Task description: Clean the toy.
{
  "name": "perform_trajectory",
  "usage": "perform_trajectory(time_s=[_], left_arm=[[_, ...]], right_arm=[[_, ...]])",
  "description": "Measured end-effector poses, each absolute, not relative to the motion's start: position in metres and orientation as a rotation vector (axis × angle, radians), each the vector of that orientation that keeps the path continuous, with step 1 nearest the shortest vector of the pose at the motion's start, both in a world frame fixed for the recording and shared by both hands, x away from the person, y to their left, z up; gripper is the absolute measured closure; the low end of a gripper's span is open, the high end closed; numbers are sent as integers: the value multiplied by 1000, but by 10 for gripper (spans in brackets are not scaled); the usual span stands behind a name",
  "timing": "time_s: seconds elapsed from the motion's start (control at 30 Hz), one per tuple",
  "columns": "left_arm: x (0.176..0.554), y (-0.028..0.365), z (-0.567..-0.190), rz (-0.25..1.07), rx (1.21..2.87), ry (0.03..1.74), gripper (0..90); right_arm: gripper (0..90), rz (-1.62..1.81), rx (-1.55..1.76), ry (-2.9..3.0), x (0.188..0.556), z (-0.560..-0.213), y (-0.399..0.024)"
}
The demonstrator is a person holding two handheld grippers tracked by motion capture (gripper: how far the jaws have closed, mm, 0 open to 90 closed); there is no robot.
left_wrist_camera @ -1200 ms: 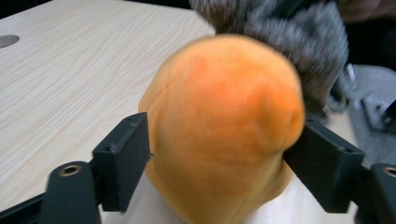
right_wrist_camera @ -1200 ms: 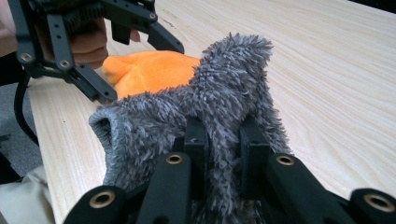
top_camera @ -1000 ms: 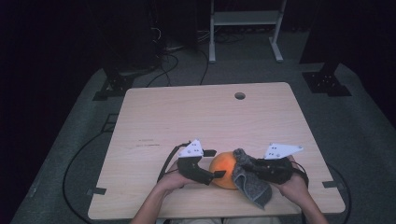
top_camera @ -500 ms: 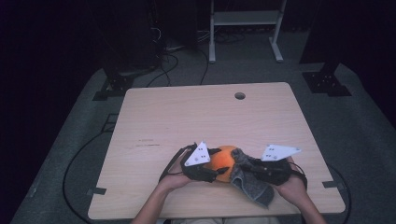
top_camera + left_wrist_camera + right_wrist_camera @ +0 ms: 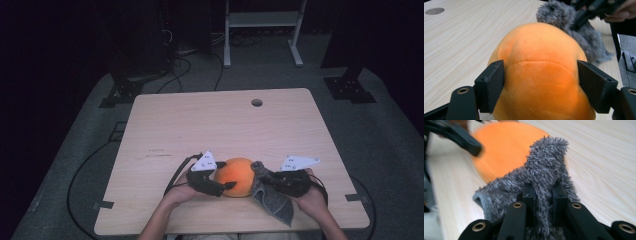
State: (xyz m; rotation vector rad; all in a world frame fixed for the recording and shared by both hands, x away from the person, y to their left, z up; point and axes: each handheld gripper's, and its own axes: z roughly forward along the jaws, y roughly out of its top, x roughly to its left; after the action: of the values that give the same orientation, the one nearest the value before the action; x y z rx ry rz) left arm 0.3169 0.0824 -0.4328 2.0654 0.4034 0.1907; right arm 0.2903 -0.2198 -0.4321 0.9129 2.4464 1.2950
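Rounded orange plush (image 5: pixel 541 72), seemingly pinched between left fingers (image 5: pixel 490 86); right fingers (image 5: pixel 529 195) clamp shaggy grey cloth (image 5: pixel 544 170).

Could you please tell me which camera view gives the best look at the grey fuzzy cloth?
The right gripper view: the grey fuzzy cloth is close up there, pinched between the right gripper jaws. The high view shows its whole drape beside the orange plush ball. The left gripper view catches its top behind the ball.

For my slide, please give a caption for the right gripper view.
Right gripper pinching grey fuzzy cloth beside orange plush ball.
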Motion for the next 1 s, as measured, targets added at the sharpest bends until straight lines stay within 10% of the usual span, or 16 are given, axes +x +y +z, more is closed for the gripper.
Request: perform_trajectory(time_s=[0.53, 0.77, 1.0], left_arm=[[323, 78, -430, 45, 2122, 474, 72], [311, 77, -419, 335, 2036, 248, 379], [326, 86, -425, 210, 2034, 438, 122]], right_arm=[[762, 1339, 814, 2456, 283, -421, -205], [761, 1328, 815, 2436, 277, -415, -208], [761, 1313, 825, 2447, 278, -422, -201]])
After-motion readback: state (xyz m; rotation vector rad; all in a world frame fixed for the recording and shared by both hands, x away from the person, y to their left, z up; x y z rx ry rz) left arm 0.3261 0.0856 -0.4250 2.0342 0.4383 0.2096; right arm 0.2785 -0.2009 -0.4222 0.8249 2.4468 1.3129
